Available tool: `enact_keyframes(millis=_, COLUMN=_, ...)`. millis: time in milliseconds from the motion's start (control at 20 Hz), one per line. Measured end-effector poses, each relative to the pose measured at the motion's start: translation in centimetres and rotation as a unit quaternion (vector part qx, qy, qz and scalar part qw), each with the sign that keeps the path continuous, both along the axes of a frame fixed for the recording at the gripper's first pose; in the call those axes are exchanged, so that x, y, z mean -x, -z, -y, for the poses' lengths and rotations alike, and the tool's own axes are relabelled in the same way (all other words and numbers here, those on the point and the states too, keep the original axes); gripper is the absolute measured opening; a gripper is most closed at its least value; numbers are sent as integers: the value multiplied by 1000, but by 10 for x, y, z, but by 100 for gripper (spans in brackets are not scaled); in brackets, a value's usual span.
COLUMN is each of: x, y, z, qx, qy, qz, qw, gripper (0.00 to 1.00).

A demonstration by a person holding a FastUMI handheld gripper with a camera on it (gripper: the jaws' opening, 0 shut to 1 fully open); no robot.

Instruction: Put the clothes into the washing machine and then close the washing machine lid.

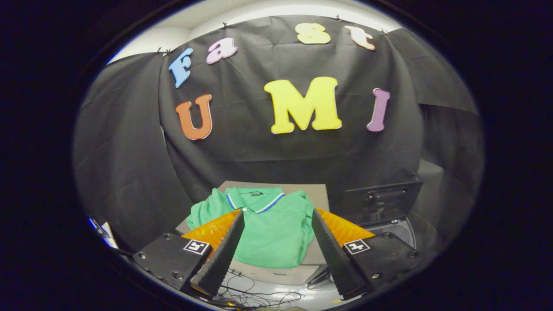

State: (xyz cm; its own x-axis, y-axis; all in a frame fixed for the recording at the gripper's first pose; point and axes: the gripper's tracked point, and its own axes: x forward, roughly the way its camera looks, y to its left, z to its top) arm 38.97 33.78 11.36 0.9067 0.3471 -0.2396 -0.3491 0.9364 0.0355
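The tongs [276, 216] stand wide open, gripping nothing, their two fingers [224, 250] spread to either side of a green polo shirt [272, 233] that lies between and just beyond them. The shirt is loosely folded on a grey bench [317, 192], collar with its blue and white trim turned toward the booth wall, one sleeve bunched toward the bench's left edge and its near hem hanging close to the bench's front edge. Bare bench shows behind the collar and to the right of the shirt. To the right of the bench sits the washing machine [399, 229], its dark lid [380, 201] raised upright and the rim of the opening showing beneath, just past the right finger. Loose cables [259, 296] trail on the light surface below the fingers.
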Motion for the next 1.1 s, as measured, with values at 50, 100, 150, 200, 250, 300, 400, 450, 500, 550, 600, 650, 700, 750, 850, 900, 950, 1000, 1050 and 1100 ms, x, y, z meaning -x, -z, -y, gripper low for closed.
enact_keyframes(millis=50, x=-10, y=4, z=-15, qx=2, qy=-6, qz=-6, qw=1000, gripper=98)
enact_keyframes(millis=100, x=-15, y=9, z=-27, qx=3, qy=-9, qz=-16, qw=1000, gripper=98)
enact_keyframes(millis=150, x=-22, y=14, z=-39, qx=6, qy=-11, qz=-24, qw=1000, gripper=98)
enact_keyframes(millis=200, x=-32, y=21, z=-51, qx=10, qy=-10, qz=-33, qw=999, gripper=98)
enact_keyframes(millis=250, x=-40, y=29, z=-61, qx=15, qy=-8, qz=-45, qw=999, gripper=98)
enact_keyframes(millis=300, x=-47, y=37, z=-71, qx=17, qy=-10, qz=-56, qw=998, gripper=98)
enact_keyframes(millis=400, x=-63, y=50, z=-87, qx=30, qy=-5, qz=-67, qw=997, gripper=97)
enact_keyframes(millis=450, x=-72, y=57, z=-94, qx=38, qy=-1, qz=-73, qw=997, gripper=97)
enact_keyframes(millis=500, x=-78, y=65, z=-99, qx=45, qy=1, qz=-75, qw=996, gripper=98)
enact_keyframes(millis=550, x=-85, y=71, z=-102, qx=53, qy=8, qz=-79, qw=995, gripper=97)
enact_keyframes(millis=600, x=-89, y=79, z=-104, qx=61, qy=13, qz=-85, qw=994, gripper=97)
enact_keyframes(millis=650, x=-92, y=86, z=-108, qx=66, qy=16, qz=-91, qw=994, gripper=97)
enact_keyframes(millis=700, x=-93, y=94, z=-109, qx=73, qy=20, qz=-99, qw=992, gripper=97)
enact_keyframes(millis=750, x=-95, y=100, z=-109, qx=82, qy=24, qz=-107, qw=991, gripper=97)
enact_keyframes(millis=850, x=-97, y=102, z=-109, qx=91, qy=30, qz=-101, qw=990, gripper=98)
enact_keyframes(millis=900, x=-97, y=106, z=-110, qx=95, qy=31, qz=-105, qw=989, gripper=98)
enact_keyframes(millis=950, x=-97, y=103, z=-110, qx=92, qy=34, qz=-102, qw=990, gripper=98)
enact_keyframes(millis=1000, x=-95, y=105, z=-109, qx=89, qy=36, qz=-108, qw=990, gripper=98)
enact_keyframes(millis=1050, x=-95, y=105, z=-109, qx=87, qy=37, qz=-111, qw=989, gripper=98)
enact_keyframes(millis=1100, x=-95, y=106, z=-109, qx=85, qy=38, qz=-117, qw=989, gripper=98)
